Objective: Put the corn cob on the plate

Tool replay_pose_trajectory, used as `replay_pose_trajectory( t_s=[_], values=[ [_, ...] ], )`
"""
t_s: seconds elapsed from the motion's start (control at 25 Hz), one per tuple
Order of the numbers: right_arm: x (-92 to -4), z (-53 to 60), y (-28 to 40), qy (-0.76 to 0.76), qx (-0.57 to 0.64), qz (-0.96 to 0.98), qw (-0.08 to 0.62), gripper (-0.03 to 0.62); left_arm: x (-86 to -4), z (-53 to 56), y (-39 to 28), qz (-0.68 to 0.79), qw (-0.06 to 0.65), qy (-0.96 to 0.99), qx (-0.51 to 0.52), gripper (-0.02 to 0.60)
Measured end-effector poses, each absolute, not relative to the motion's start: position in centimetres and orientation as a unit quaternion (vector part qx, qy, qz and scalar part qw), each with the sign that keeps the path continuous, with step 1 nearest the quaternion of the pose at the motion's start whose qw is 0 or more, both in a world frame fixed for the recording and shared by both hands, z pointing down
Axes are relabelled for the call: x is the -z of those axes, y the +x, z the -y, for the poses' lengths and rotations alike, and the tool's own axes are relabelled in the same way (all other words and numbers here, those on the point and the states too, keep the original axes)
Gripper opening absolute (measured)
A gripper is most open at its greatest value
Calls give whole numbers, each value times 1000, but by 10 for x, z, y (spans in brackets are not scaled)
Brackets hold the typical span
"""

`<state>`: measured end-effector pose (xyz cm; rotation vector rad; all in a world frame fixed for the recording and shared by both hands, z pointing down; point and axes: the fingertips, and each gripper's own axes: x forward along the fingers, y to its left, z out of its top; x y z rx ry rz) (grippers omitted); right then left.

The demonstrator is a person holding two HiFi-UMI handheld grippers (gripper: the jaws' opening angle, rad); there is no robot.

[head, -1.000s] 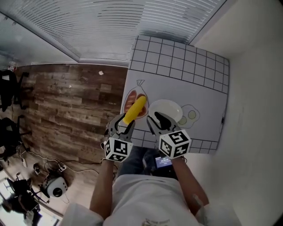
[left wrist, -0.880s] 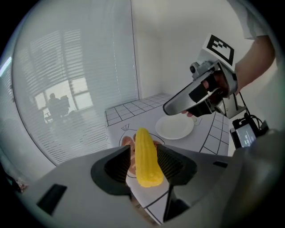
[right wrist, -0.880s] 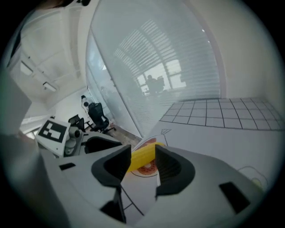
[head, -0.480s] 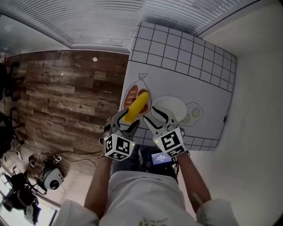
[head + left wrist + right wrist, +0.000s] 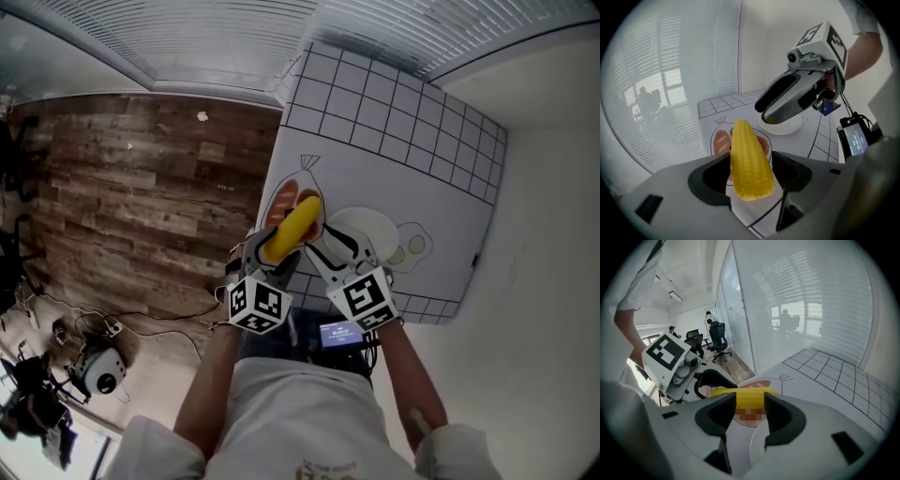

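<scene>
The corn cob (image 5: 292, 228) is found on the printed food picture (image 5: 281, 199) just left of the plate (image 5: 377, 227), its long axis lined up with the left gripper (image 5: 272, 259): blunt end between those opening jaws (not yet squeezed), tip pointed away. The right gripper (image 5: 336, 251), farther off, is held wide open and empty.

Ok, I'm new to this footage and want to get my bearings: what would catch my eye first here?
The bright yellow corn cob stands out most. It is over a food drawing on the gridded white mat, between the jaws of the left gripper, which are opening around it. Just to its right is a white plate, with the open right gripper at its near edge and nothing between its jaws.
</scene>
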<state>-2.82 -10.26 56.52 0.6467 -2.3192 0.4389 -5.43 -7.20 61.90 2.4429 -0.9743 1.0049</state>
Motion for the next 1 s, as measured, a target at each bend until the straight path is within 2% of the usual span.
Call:
replay_pose_trajectory(
  t_s=[0.64,1.0],
  values=[
    [-562,101,-23,273,-205,885,317,189,-633,81,-47,330,153,864,-349,279],
    [-563,93,-26,268,-212,885,315,192,-637,82,-48,331,174,866,-333,291]
  ],
)
